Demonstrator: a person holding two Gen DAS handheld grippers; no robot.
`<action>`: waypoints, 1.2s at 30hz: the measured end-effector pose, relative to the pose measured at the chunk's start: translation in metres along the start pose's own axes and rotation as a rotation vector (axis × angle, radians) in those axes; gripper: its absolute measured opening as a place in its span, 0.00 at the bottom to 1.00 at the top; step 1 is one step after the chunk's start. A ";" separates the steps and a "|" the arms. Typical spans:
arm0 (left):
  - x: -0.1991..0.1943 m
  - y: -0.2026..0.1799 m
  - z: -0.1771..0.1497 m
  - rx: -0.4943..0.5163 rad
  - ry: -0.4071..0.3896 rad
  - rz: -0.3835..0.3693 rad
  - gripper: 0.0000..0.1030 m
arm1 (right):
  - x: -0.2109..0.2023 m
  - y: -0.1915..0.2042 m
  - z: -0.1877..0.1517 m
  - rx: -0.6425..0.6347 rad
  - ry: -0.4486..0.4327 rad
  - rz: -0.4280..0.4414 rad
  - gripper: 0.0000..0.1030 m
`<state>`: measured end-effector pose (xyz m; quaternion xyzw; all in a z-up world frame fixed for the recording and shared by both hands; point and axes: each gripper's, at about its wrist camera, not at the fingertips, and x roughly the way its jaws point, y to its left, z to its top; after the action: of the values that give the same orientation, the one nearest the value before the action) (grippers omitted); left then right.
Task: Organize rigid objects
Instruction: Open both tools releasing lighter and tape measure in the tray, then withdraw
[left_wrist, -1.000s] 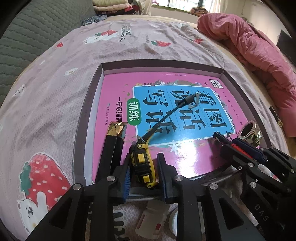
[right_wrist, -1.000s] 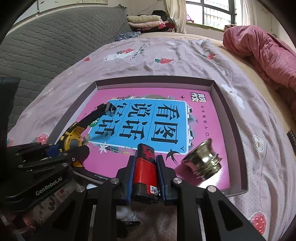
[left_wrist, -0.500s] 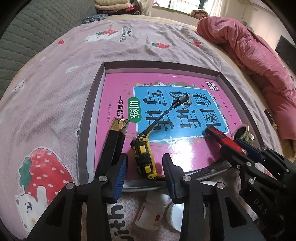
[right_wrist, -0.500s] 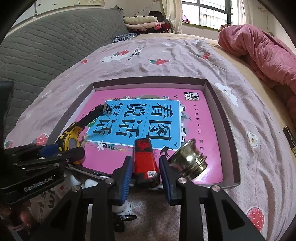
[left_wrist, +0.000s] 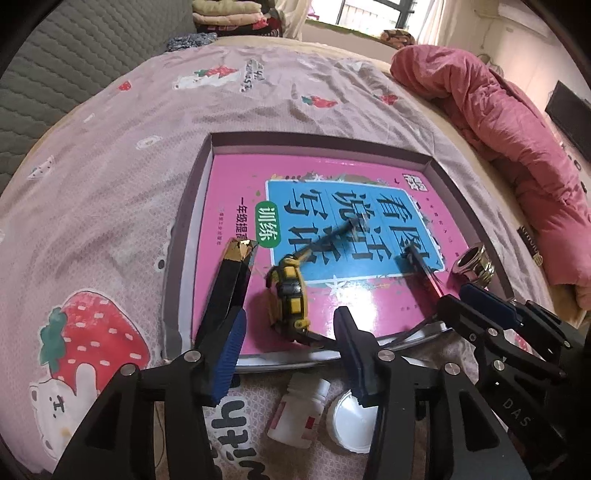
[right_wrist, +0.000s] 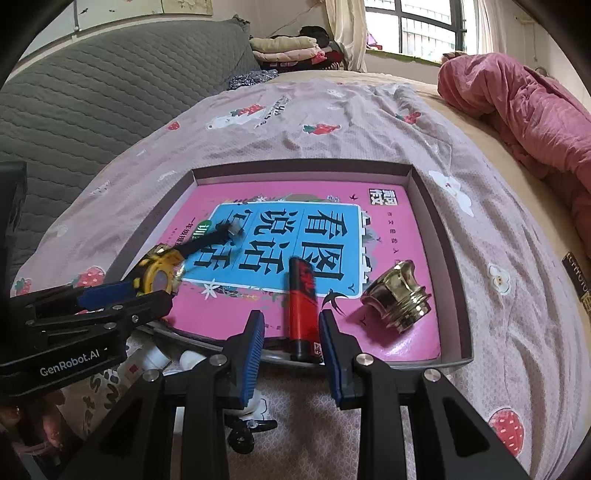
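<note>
Resting inside the shallow tray (right_wrist: 456, 258) on the pink workbook (right_wrist: 388, 218), the red lighter (right_wrist: 302, 295) lies with its long axis running straight away from the right tool (right_wrist: 291, 341), its near end between the jaws. Those jaws stand apart, their pads clear of it. The left tool (left_wrist: 288, 354) has just been opening; the yellow tape measure (left_wrist: 290, 301) sits freed, just beyond its spread jaws. A brass fitting (right_wrist: 397, 297) stands near the lighter's right; the tray's near edge is close, so backing out toward the bed (right_wrist: 332, 122) looks unobstructed.
</note>
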<state>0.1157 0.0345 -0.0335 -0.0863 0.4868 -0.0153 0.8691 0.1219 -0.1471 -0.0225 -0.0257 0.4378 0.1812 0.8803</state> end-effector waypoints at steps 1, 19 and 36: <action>-0.001 0.000 0.000 -0.002 -0.002 -0.004 0.49 | -0.001 0.001 0.000 0.000 -0.003 0.000 0.29; -0.038 0.003 0.001 -0.010 -0.089 -0.023 0.64 | -0.036 -0.007 -0.003 0.011 -0.078 -0.013 0.44; -0.071 0.011 -0.008 0.004 -0.124 -0.015 0.64 | -0.067 -0.006 -0.012 -0.014 -0.133 -0.008 0.47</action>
<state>0.0711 0.0517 0.0204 -0.0890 0.4315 -0.0171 0.8976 0.0780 -0.1749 0.0221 -0.0214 0.3767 0.1822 0.9080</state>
